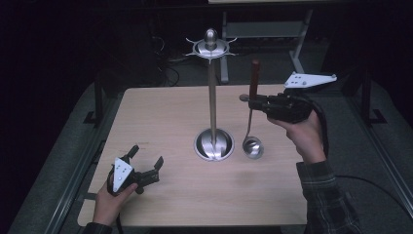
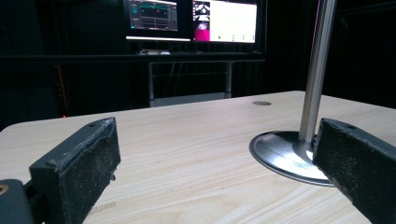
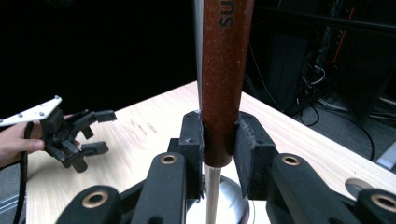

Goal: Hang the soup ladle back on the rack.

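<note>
The bench point(image 1: 160, 204) carries a tall steel stand point(image 1: 213, 97) at centre frame, its hook ring at the top. Right of it hangs the ladle point(image 1: 252, 114), long axis upright, bowl low beside the stand's base and seemingly just clear of the wood. The right claw point(image 1: 251, 101) is clamped on its red-brown handle, so the hooks lie up and left of the grip. The left claw point(image 1: 146, 158), lower left, rests spread wide with nothing between its jaws. The ladle's bowl looks empty.
</note>
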Motion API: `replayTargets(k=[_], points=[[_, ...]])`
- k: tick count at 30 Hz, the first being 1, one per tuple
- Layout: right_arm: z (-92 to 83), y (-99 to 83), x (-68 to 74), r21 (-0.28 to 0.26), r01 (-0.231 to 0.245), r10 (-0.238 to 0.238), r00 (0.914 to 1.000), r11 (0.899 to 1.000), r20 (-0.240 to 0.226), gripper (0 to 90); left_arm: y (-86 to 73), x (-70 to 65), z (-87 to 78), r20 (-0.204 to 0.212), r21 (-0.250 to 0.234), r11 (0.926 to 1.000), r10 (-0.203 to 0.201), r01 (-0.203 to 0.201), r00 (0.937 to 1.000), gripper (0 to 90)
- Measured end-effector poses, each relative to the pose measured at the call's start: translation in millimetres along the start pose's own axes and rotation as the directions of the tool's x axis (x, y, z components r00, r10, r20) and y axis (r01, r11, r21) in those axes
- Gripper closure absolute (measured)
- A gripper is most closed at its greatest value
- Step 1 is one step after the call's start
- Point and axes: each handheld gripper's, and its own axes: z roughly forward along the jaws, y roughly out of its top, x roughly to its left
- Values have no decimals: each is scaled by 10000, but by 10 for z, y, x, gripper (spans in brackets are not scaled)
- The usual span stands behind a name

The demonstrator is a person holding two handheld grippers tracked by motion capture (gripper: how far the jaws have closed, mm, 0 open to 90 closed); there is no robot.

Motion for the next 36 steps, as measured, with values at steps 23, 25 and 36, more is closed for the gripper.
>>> replayTargets(k=[23,25,36], points=[[141,322,7,-70,374,-376,9986,9993,-382,736,0,-5,-3,28,-23,10000,22,-22,10000,3],[163,325,5,-82,388,-391,9984,9992,-408,736,0,-7,-5,25,-22,10000,23,-22,10000,3],[293,368,-4,112,433,-427,9979,9990,-482,736,-1,-2,-4,28,-43,10000,26,-26,10000,3]])
